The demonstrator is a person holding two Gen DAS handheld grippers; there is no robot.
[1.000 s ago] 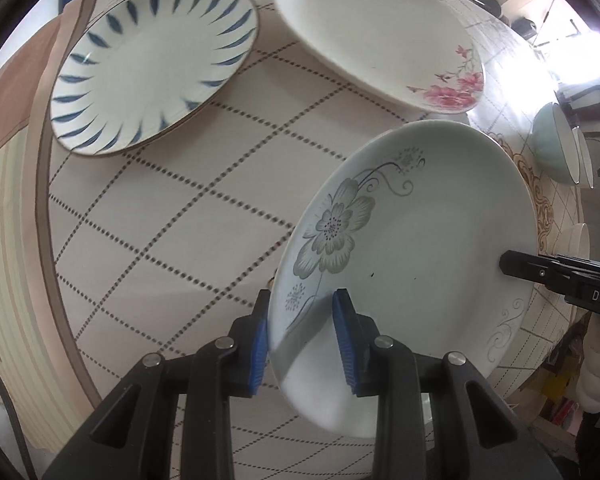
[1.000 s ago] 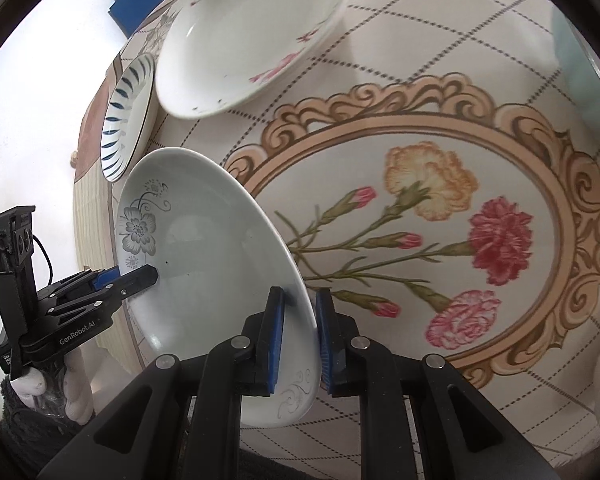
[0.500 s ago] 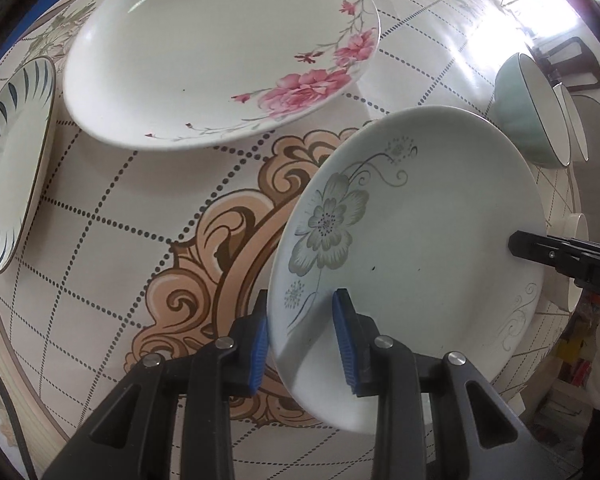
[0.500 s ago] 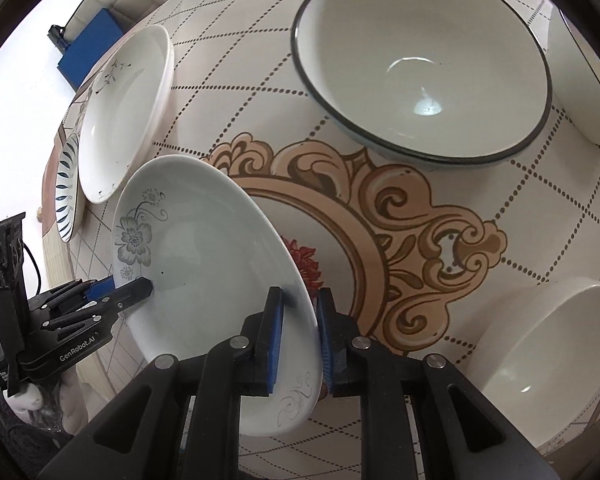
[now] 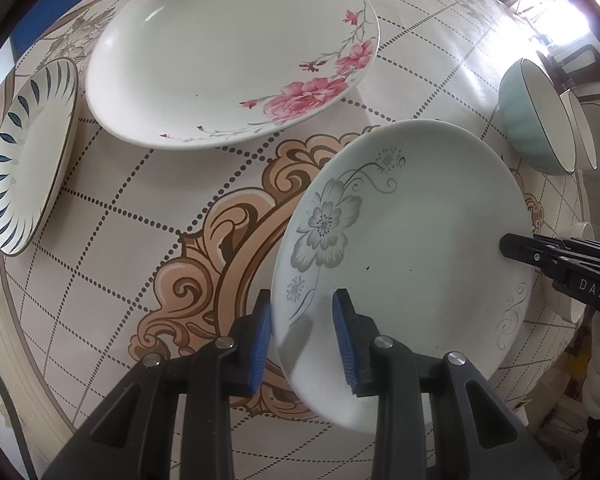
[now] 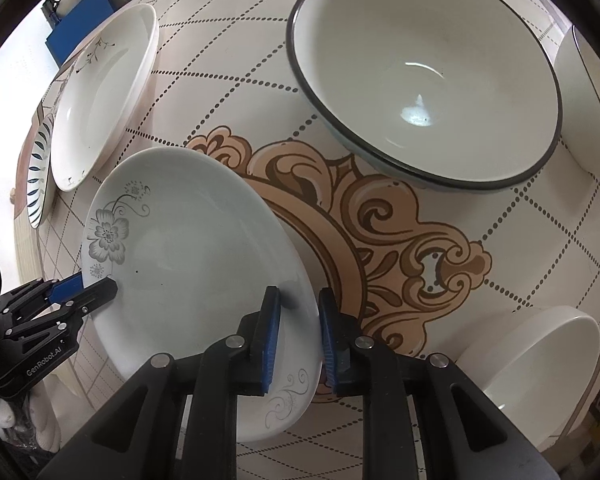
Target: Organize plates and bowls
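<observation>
Both grippers hold one pale plate with a grey flower [image 5: 412, 216] above the table, each on an opposite rim. My left gripper [image 5: 302, 332] is shut on its near rim; the right gripper's finger tip [image 5: 516, 246] shows on the far rim. In the right wrist view the same plate [image 6: 196, 248] sits in my right gripper [image 6: 299, 336], shut on its rim, with the left gripper [image 6: 80, 292] on the opposite side. A white plate with pink flowers [image 5: 228, 52] and a blue-leaf plate [image 5: 28, 152] lie beyond.
A large dark-rimmed bowl [image 6: 424, 80] stands ahead of the right gripper, a white bowl [image 6: 540, 364] at the lower right and another bowl [image 6: 588, 104] at the right edge. A teal bowl [image 5: 536, 116] stands at the table's right side. The tablecloth [image 5: 140, 216] has an ornate floral medallion.
The held plate has travelled with both grippers from beside the blue-leaf plate across the table toward the bowls. Both grips stay the same.
</observation>
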